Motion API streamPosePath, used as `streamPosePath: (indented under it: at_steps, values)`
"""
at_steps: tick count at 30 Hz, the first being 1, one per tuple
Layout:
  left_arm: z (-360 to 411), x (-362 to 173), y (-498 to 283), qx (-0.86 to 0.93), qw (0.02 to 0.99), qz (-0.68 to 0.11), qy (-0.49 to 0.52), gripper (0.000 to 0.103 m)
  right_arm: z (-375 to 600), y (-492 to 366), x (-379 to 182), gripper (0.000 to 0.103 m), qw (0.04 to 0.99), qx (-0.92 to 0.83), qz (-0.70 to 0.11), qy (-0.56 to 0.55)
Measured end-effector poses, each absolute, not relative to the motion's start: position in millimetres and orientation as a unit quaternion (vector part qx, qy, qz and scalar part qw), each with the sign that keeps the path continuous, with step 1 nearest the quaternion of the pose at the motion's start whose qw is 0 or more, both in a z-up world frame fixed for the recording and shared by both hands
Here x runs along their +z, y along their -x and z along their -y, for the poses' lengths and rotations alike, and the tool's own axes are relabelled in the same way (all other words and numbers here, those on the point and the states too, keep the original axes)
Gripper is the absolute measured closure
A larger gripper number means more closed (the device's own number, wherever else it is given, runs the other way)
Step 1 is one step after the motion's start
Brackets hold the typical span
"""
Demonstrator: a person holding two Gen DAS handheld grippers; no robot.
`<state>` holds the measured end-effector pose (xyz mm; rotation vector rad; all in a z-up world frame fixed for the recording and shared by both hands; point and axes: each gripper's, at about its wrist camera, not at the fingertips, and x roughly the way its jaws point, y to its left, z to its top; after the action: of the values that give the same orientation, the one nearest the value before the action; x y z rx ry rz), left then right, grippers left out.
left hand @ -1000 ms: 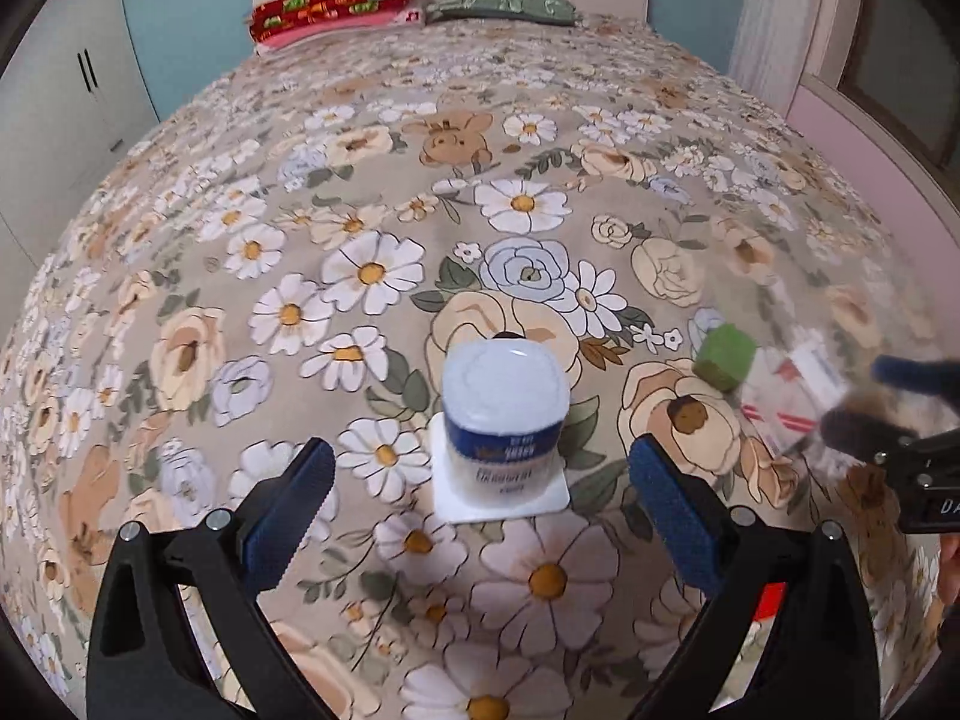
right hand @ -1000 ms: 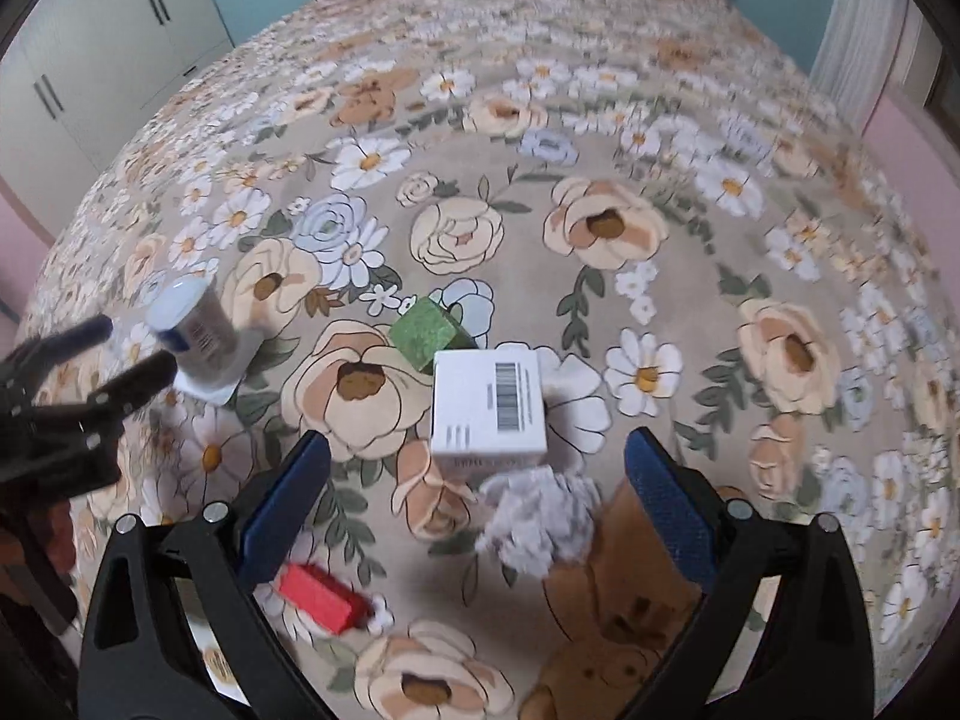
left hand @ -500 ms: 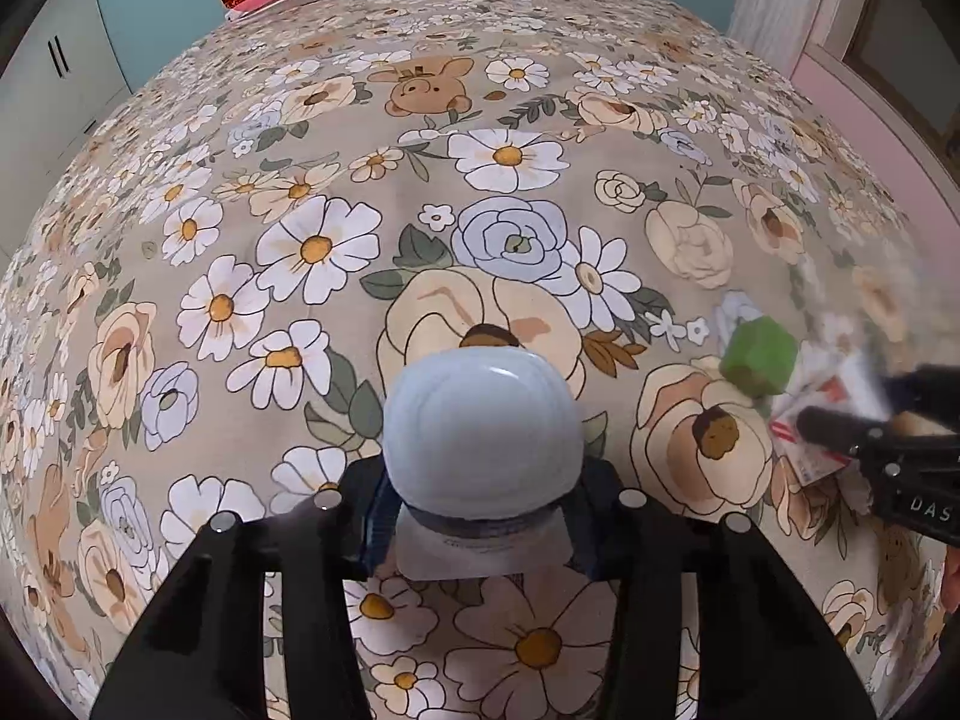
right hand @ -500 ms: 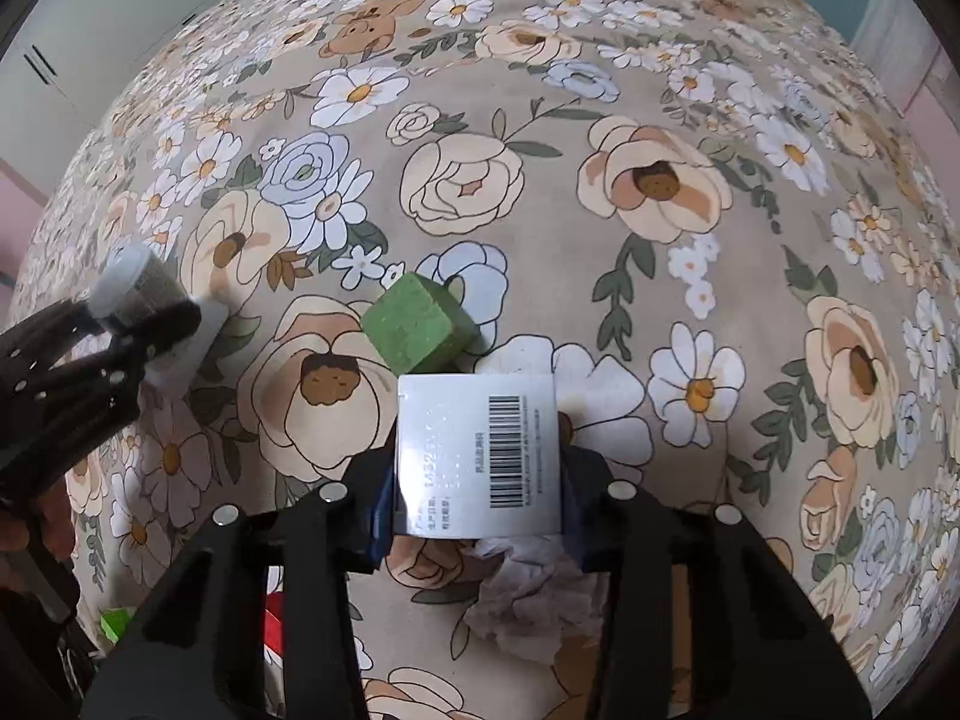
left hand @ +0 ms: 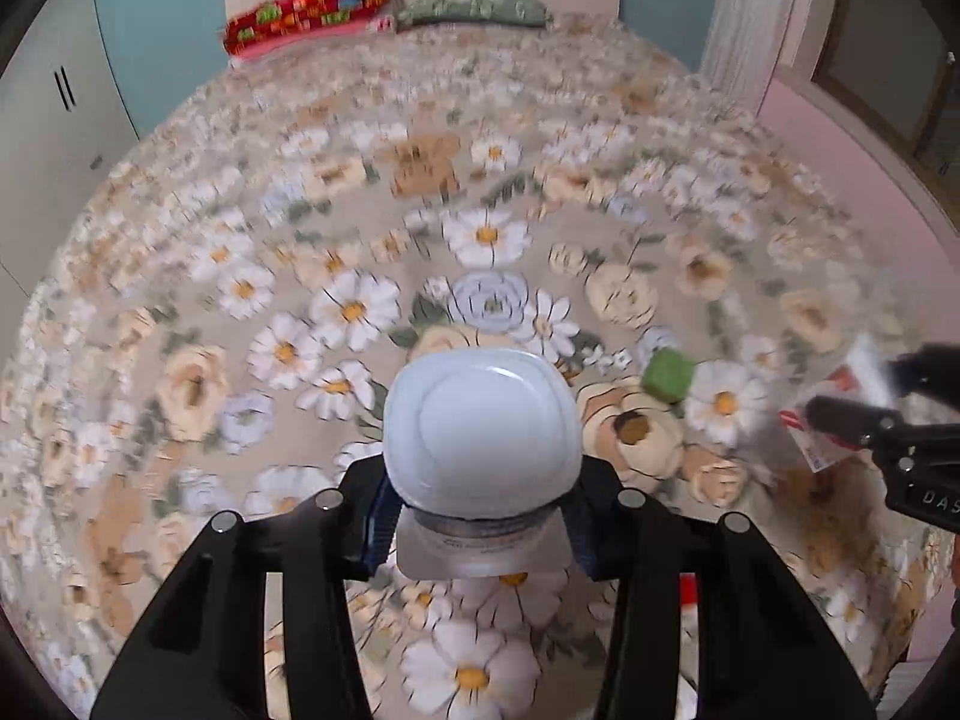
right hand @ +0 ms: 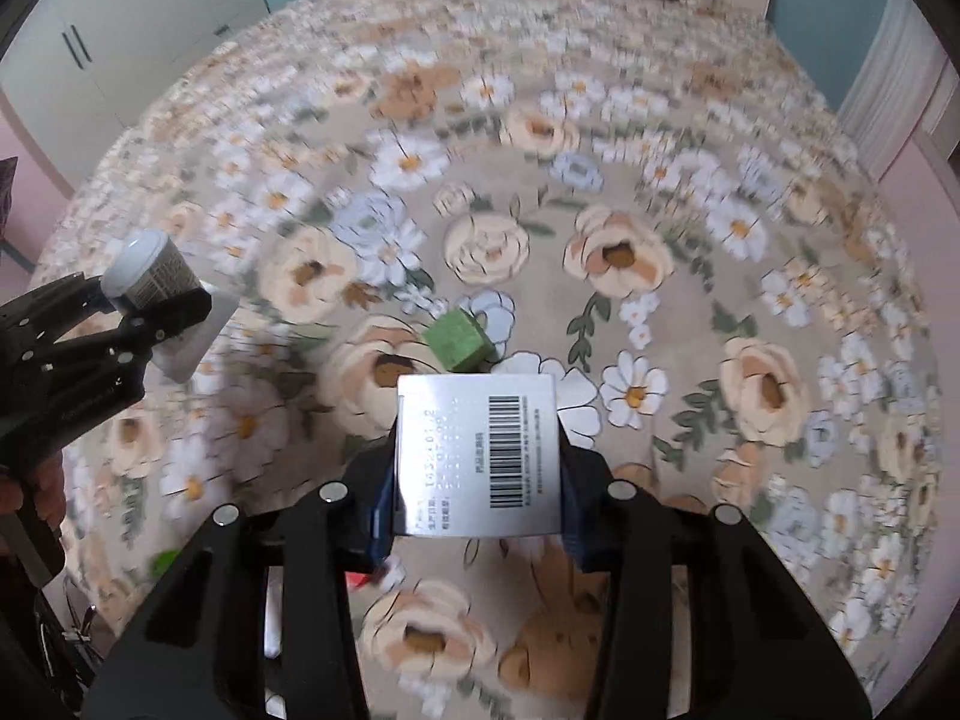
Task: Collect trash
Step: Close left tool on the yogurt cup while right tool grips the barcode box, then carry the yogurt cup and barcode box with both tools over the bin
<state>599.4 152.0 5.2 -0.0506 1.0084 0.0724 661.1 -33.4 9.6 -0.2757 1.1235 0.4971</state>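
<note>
A: Left claw [left hand: 483, 531] clamped on white yogurt cup [left hand: 483, 435], held upside down, lid flange toward camera. Lifted or on the bed: hard to tell.

B: Right claw [right hand: 477, 516] pinching white barcode box [right hand: 477, 456] by its two sides. Same claw visible at right edge of left view, box a blur there.

A: Progress? Two pieces in grip, none binned. No bin or bag visible in either view.

B: Left over: green cube [right hand: 459, 348] on the bedspread [right hand: 750, 240], just beyond the box. Also visible in left view [left hand: 667, 375], right of the cup.

A: More bits under the right claw: something red [right hand: 360, 581], something green [right hand: 163, 561] lower left. Too blurred and hidden to name.

B: Roughly early-to-mid, then. Drop-off for both pieces pending, cube plus scraps to fetch.

A: Surface: floral bedspread, beige with daisies and roses, soft, no worktop. Motion blur across far half.

B: Room: red patterned pillow [left hand: 309, 12] and green pillow [left hand: 474, 9] at headboard, teal wall, white wardrobe [right hand: 132, 30] to the left, curtain [left hand: 750, 18] and pink wall on the right.
</note>
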Motion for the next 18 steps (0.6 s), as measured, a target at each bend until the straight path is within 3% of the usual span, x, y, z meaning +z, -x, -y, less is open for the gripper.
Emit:
streamPosePath:
  at_steps: [9, 18]
  values:
    - [-130.5, 128.5, -508.3, 0.03, 0.909, -0.416, -0.009, 0.055, 46.4, -555.8, 147.7, 0.059, 0.845, 0.25, -0.449, 0.145]
    - [-96.1, 222.2, -396.4, 0.033, 0.934, -0.353, -0.05, 0.055, 66.5, -429.3, 249.6, 0.059, 0.871, 0.274, -0.381, 0.147]
